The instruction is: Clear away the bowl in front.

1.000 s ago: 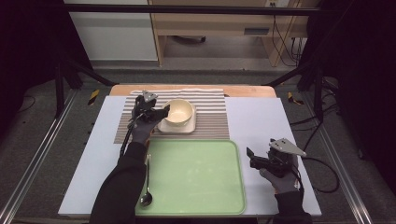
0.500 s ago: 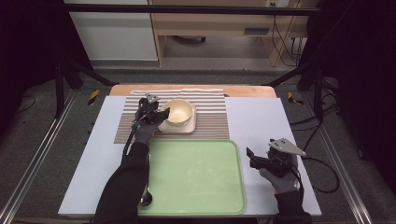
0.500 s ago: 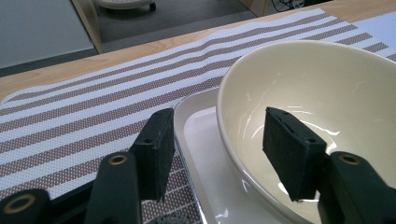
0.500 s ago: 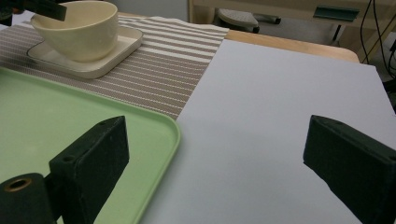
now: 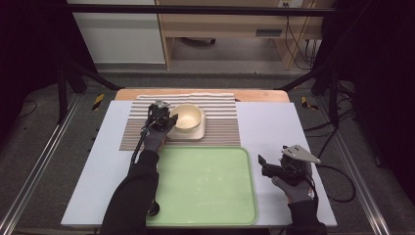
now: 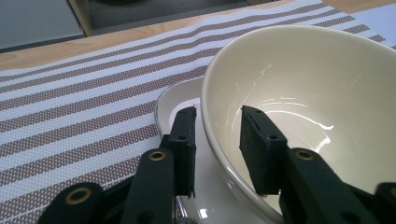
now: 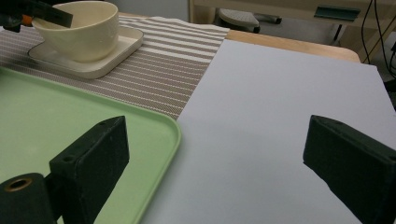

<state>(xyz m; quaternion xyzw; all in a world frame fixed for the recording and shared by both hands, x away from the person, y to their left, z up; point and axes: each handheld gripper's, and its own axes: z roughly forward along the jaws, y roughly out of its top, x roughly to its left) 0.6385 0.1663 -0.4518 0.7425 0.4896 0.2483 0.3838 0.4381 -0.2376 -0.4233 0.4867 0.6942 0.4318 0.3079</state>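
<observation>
Bowl (image 6: 299, 121) rim sat between left gripper's (image 6: 217, 140) part-spread jaws, not yet pinched; right gripper (image 5: 266, 166) spread, well apart.

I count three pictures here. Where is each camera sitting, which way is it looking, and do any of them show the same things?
High view: above the person's side, looking forward and down on the table; both forearms, the left gripper and the right gripper show.
Left gripper view: rides the left gripper, looking along its jaws, which straddle the bowl rim.
Right gripper view: rides the right gripper, looking between wide-open jaws across the green tray.
Shared: the bowl, its square plate and the striped mat appear in all three.
</observation>
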